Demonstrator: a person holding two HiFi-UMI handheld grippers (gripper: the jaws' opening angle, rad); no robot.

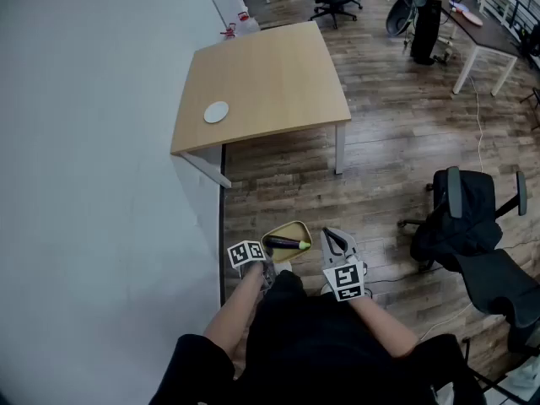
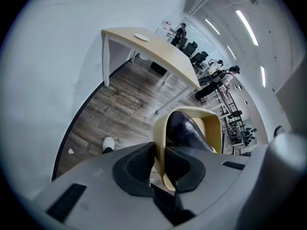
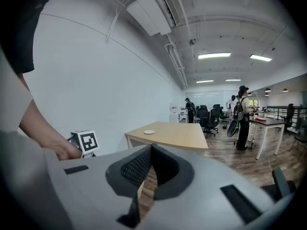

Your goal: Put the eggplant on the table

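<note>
A dark purple eggplant (image 1: 285, 244) with a green stem end lies in a beige tray (image 1: 297, 228), which hangs over the wooden floor. My left gripper (image 1: 270, 261) is shut on the tray's near rim. In the left gripper view the pads clamp the tray wall (image 2: 160, 143) and the eggplant (image 2: 188, 131) lies just beyond them. My right gripper (image 1: 333, 241) hovers just right of the tray with its jaws together and nothing seen between them (image 3: 151, 150). The light wooden table (image 1: 270, 83) stands well ahead by the wall, bearing a small white plate (image 1: 216, 112).
A white wall (image 1: 93, 159) runs along the left. A black office chair (image 1: 472, 226) stands on the floor to the right. Farther back a person (image 1: 426, 24) stands beside another desk (image 1: 485, 28), with more chairs behind.
</note>
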